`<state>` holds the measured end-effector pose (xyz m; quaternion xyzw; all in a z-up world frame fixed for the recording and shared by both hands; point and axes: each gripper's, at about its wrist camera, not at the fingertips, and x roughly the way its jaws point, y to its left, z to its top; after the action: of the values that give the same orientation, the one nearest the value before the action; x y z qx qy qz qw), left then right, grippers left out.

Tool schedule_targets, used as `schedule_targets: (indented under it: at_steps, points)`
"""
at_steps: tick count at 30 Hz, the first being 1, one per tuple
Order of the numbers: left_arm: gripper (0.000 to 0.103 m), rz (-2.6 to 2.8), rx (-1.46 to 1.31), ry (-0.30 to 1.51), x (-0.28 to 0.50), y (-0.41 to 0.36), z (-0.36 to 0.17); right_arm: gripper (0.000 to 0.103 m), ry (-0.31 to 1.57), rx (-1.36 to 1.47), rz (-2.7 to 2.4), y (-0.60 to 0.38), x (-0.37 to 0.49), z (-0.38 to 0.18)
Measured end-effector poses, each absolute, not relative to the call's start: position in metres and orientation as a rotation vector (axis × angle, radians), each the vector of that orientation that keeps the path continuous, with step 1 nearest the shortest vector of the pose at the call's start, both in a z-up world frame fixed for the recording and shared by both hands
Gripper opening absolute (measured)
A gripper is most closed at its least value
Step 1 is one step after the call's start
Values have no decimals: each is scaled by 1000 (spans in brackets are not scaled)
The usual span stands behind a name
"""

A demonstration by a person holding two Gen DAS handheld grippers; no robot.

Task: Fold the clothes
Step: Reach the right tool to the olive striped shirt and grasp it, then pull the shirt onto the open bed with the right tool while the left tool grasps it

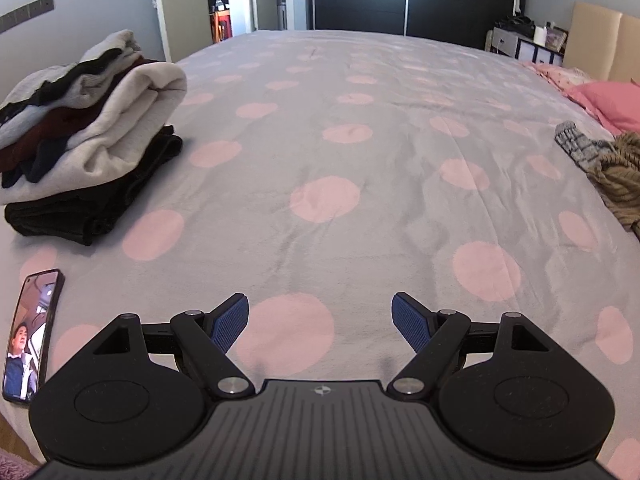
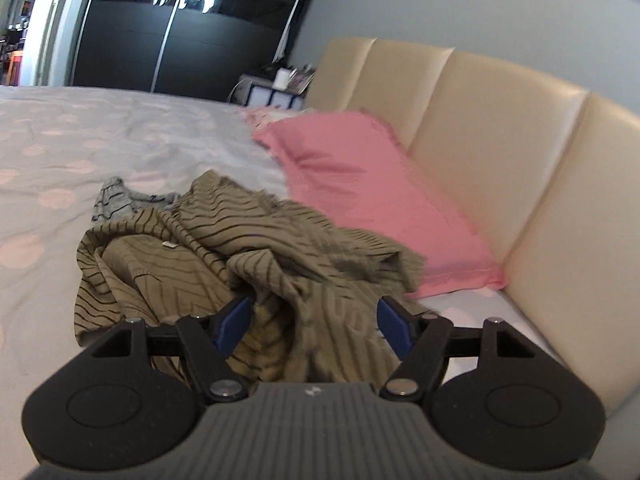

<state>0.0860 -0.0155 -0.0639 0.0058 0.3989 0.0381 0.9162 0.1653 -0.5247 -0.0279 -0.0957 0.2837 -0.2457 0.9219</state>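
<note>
Between my right gripper's [image 2: 312,324] spread jaws lies the olive striped shirt [image 2: 248,256], crumpled on the dotted bedspread [image 2: 60,152]; whether the pads press it I cannot tell through the blur. A grey patterned garment [image 2: 116,196] peeks out beyond it. My left gripper [image 1: 320,320] hangs open over bare bedspread, folded stack [image 1: 88,128] far left.

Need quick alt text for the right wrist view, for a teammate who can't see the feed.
The right gripper hangs with open jaws over a crumpled olive striped shirt on the spotted bedspread; cloth lies between the pads, not yet pinched. A small grey garment peeks out behind the shirt, and a pink pillow leans against the cream headboard.
</note>
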Motion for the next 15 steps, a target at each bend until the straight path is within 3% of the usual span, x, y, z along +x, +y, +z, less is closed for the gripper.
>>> schedule_targets:
  at_steps: [1, 2, 3, 4, 15]
  points:
    - [79, 78, 22, 821, 87, -17, -65, 71, 591, -197, -495, -526, 172, -31]
    - [79, 79, 29, 820, 88, -18, -65, 61, 602, -192, -479, -527, 177, -34]
    - [79, 81, 32, 821, 88, -19, -65, 29, 621, -182, -463, -528, 183, -37]
    - [79, 83, 33, 821, 88, -19, -65, 11, 639, -165, -447, -529, 187, -39]
    - [79, 47, 24, 736, 69, -19, -41, 7, 732, -60, -133, -409, 134, -14]
